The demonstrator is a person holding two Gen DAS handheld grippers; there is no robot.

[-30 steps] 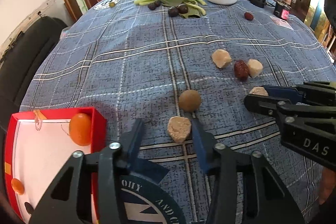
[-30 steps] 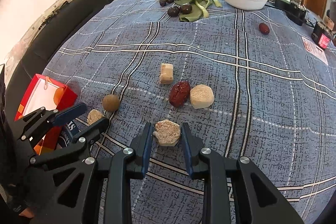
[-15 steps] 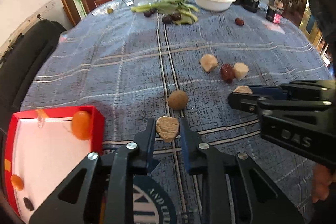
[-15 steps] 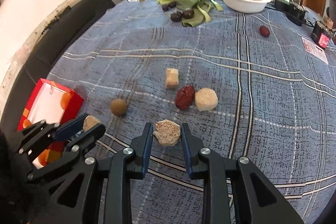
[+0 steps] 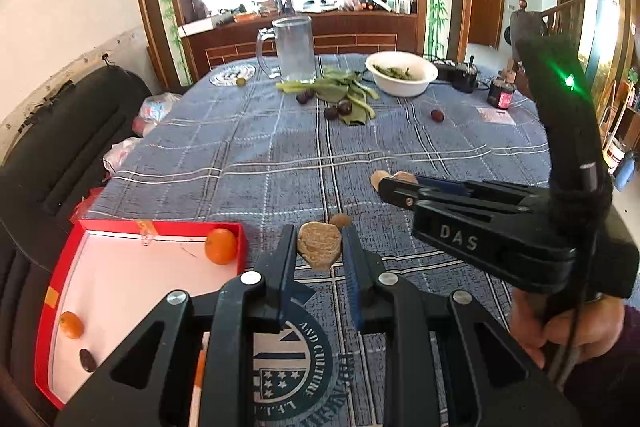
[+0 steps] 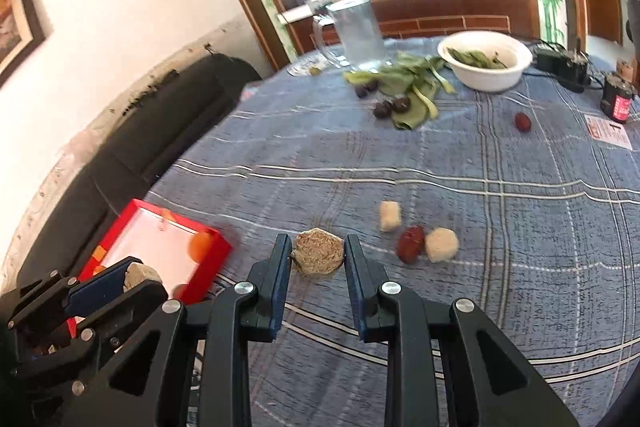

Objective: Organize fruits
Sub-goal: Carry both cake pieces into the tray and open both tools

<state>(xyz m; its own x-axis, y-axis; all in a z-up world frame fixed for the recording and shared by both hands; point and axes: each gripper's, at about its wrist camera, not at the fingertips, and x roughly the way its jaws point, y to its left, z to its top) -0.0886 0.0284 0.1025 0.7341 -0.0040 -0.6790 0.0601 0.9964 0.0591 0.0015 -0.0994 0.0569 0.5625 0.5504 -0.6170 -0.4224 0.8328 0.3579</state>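
Two beige crumbly-looking chunks, probably light and brittle: left gripper [image 5: 319, 251] pinches one chunk [image 5: 319, 245] by its flat sides, right gripper [image 6: 317, 259] pinches the hexagonal chunk [image 6: 318, 257] likewise, red tray [image 5: 152, 227] at nine o'clock.

Both tan chunks [image 5: 319, 245] [image 6: 318, 258] now off the tablecloth [image 5: 280, 163], aloft.

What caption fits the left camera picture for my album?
Left gripper pinches a tan chunk beside the red box holding oranges.

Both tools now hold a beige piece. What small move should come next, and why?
Probably carry the left tool leftward over the red box: it is shut on a beige piece, and the box, holding oranges, lies just beside it.
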